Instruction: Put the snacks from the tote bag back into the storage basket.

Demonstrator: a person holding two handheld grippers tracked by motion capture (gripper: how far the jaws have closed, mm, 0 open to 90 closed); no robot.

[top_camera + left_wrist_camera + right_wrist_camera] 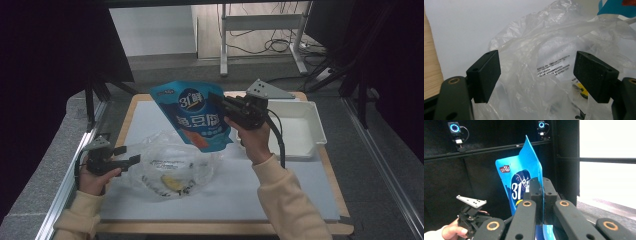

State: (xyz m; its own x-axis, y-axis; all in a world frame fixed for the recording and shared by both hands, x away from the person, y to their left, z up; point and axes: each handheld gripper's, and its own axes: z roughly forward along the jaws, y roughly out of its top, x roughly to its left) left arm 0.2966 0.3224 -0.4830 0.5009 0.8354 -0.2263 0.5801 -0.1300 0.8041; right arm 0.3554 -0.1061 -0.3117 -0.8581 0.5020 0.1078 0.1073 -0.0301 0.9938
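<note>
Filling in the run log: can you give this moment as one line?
right hand-held gripper: shut on blue pouch, lifted | left hand-held gripper: open at clear plastic bag | white tray: behind

The left gripper (131, 154) lay low at the table's left side, gripped in the person's left hand (95, 172), its two black jaws standing wide apart and pointing rightward. The right gripper (218, 101), raised well above the table in the right hand (252, 135), pointed left with its jaws pressed close together. Both forearms wore pale yellow sleeves (287, 200).

White tray (314, 131) on table's right; grey mat (280, 192) beneath.
</note>
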